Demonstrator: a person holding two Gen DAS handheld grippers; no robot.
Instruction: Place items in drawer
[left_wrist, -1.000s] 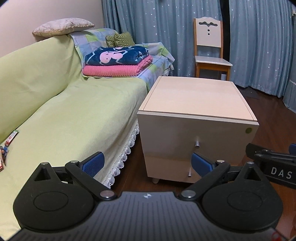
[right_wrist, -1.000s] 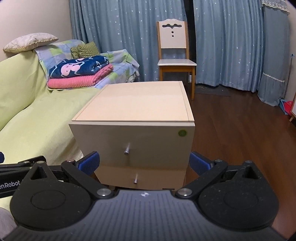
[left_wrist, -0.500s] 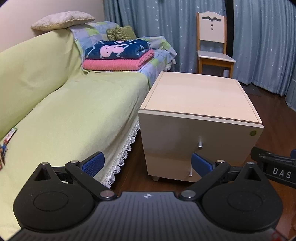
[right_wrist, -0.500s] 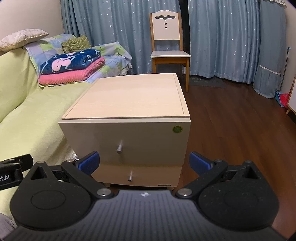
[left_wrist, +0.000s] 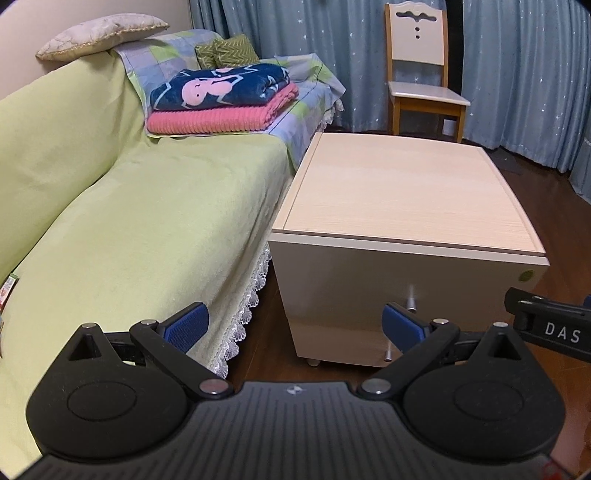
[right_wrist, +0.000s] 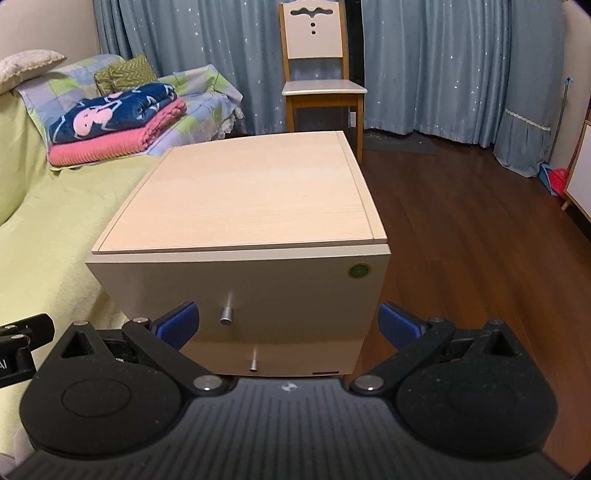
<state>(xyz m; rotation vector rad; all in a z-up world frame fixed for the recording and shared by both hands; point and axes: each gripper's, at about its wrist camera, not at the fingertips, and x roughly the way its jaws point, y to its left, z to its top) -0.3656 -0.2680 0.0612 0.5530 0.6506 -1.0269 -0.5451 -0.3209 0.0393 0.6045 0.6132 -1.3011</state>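
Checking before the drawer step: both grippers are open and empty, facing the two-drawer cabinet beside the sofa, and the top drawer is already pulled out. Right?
Not quite: the top drawer is shut, flush with the cabinet front, as the right wrist view shows. The rest holds.

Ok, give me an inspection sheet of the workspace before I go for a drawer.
Surface: cabinet top bare.
Job's things: upper drawer knob and lower drawer knob, both drawers shut; a small packet at the sofa's near edge, too cropped to identify.
Clutter: folded blankets and cushions on the sofa.
Grippers: left gripper and right gripper open, fingers empty, short of the cabinet.
Cables: nothing seen.
Surroundings: chair, curtains, wood floor.
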